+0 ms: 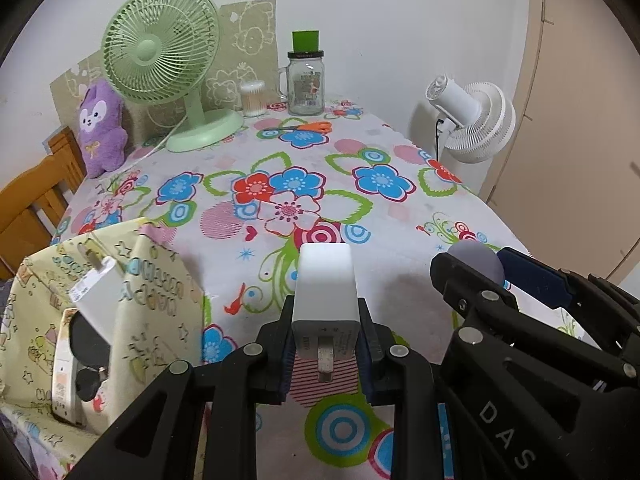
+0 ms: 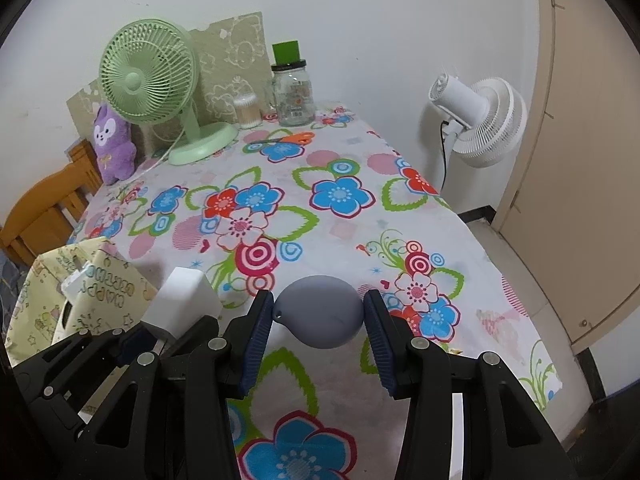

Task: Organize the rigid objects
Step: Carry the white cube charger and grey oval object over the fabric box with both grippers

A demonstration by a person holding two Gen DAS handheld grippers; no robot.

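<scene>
Left wrist view shows my left gripper clamped on the white charger, its long axis pointing away from me, with the patterned storage box near left, nearer this hand than my right gripper, which grips the grey ball.

green fan, purple plush, jar

Left gripper clamped on white charger; right gripper at 3 o'clock gripping grey ball.

Fan left of jar — both on table.
</scene>
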